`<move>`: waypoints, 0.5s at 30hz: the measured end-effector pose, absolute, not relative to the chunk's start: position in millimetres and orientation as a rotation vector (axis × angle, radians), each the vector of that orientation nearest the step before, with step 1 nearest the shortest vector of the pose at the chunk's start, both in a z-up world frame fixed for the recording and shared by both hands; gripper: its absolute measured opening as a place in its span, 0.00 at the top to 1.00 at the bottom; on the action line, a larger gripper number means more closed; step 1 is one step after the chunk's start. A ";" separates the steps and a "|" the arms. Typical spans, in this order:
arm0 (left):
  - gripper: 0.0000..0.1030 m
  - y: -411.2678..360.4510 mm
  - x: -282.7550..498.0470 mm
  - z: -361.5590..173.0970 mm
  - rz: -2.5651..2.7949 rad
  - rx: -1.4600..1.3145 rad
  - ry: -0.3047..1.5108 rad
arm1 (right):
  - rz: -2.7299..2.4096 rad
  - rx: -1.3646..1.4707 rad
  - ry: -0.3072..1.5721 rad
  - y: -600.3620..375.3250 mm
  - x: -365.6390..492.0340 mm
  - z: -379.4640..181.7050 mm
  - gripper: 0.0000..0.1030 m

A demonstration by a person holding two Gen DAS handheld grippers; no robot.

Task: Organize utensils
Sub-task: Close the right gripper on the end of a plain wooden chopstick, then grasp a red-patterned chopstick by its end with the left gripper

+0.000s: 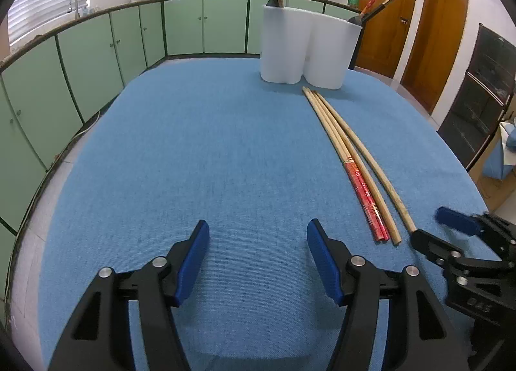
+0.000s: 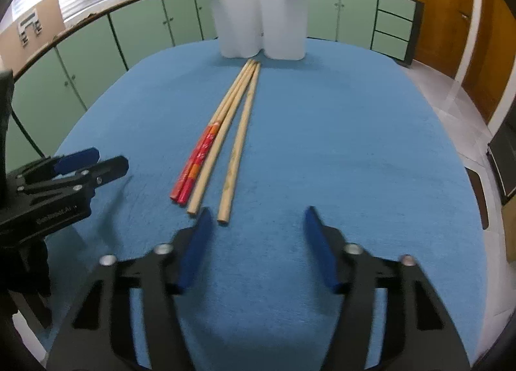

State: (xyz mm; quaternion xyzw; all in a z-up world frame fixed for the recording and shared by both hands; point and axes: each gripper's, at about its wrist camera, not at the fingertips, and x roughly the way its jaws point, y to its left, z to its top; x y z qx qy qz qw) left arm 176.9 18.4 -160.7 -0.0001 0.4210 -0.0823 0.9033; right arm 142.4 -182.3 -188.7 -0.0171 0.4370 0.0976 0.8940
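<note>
Four chopsticks [image 2: 225,142] side by side on blue tablecloth [image 2: 354,161], tips toward far white holder [image 2: 261,22]; left gripper [image 1: 256,258] and right gripper [image 2: 256,245] spread wide, empty, nearby.

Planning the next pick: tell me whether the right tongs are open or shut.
Open. The right tongs show blue pads spread wide apart over the tablecloth, gripping nothing.

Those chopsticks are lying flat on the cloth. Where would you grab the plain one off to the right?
Take the plain chopstick at its thick near end, from above, jaws either side of the shaft. It lies flat on the blue cloth, slightly apart from the other three there, and that end sits just ahead of the open right gripper. Farther up, the tips converge, likely too crowded for fingers.
</note>
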 end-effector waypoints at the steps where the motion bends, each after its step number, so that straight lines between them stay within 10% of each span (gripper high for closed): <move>1: 0.40 18.4 176.5 -160.2 -0.172 0.001 0.870 | 0.205 -0.041 0.902 -180.1 142.1 -187.8 0.59; 7: 0.40 12.9 177.2 -160.3 -0.186 -0.003 0.876 | 0.246 -0.045 0.896 -174.9 141.0 -187.5 0.94; 15: 0.40 -8.6 174.0 -156.4 -0.273 -0.010 0.884 | 0.206 -0.024 0.896 -192.4 139.9 -185.7 0.94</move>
